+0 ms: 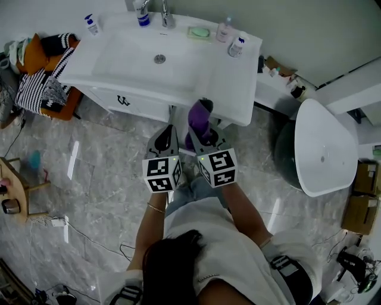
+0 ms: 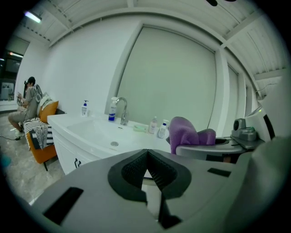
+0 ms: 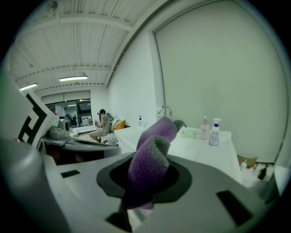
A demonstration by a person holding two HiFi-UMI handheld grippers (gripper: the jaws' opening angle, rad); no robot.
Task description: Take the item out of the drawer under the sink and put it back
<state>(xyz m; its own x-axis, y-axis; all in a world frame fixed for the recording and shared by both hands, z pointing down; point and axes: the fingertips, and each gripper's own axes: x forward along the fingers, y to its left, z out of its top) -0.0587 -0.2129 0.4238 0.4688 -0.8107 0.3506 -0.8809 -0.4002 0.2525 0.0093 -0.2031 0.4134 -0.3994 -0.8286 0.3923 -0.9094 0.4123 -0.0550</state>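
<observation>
A fuzzy purple cloth point(image 1: 199, 114) sticks up from my right gripper point(image 1: 201, 128), which is shut on it just in front of the white sink vanity point(image 1: 238, 89). In the right gripper view the cloth point(image 3: 148, 164) fills the gap between the jaws and curls over at its top. My left gripper point(image 1: 168, 132) hangs beside it on the left, shut with nothing in it; its dark pads point(image 2: 136, 168) meet at the tip. The cloth point(image 2: 184, 132) also shows to the right in the left gripper view. The vanity's drawer front point(image 1: 123, 100), with a dark handle, looks closed.
On the sink top stand a faucet point(image 1: 167, 16), several bottles point(image 1: 236, 46) and a green soap dish point(image 1: 199, 32). An orange chair with striped cloth point(image 1: 44, 83) is at the left, a white toilet point(image 1: 324, 149) at the right. A wooden stool point(image 1: 15, 190) and cables lie on the marble floor.
</observation>
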